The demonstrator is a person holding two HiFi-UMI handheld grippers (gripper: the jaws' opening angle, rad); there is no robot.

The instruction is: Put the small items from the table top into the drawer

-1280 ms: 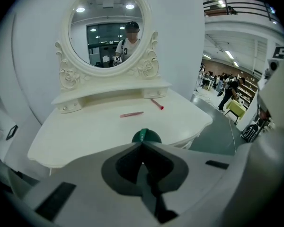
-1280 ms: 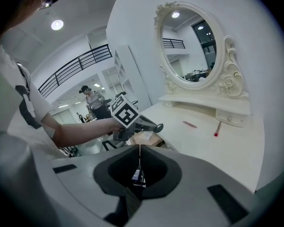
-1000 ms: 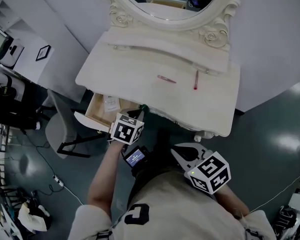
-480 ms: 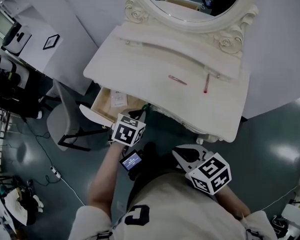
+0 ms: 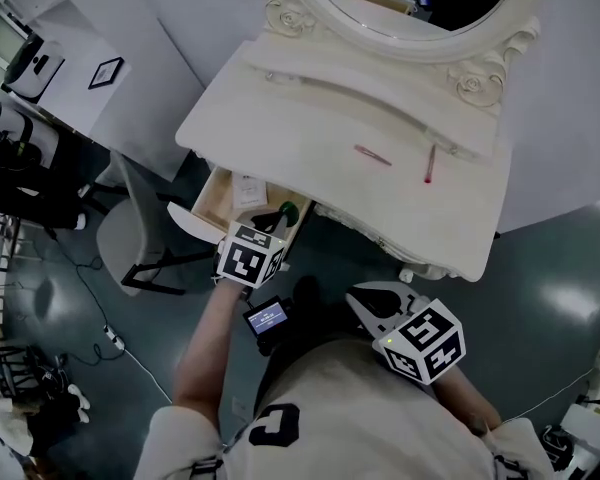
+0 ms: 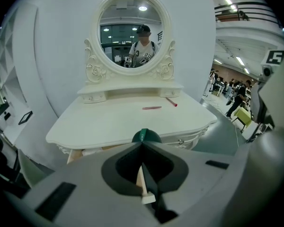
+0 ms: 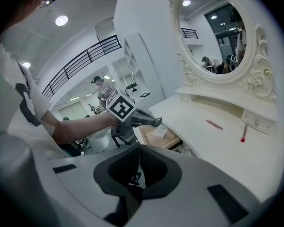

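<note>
A pink hair clip (image 5: 372,154) (image 6: 152,108) and a red stick (image 5: 429,164) (image 6: 172,101) lie on the white dressing table (image 5: 280,138). The wooden drawer (image 5: 220,208) at the table's left front stands open, with a pale packet (image 5: 248,190) inside. My left gripper (image 5: 283,215) (image 6: 142,143) hovers over the drawer's right end, jaws shut. A rounded green piece shows at its tips; I cannot tell if it is held. My right gripper (image 5: 358,296) (image 7: 139,148) hangs shut and empty before the table's front edge.
An oval mirror (image 5: 420,8) and a low shelf (image 5: 380,83) rise along the table's back. A grey chair (image 5: 130,248) stands left of the drawer. A small screen (image 5: 268,318) is strapped to the left forearm. Cables trail over the floor at lower left.
The table has slid up and right in the head view. My left gripper has drawn back from the table edge, out over the open drawer. The right gripper stays near the body.
</note>
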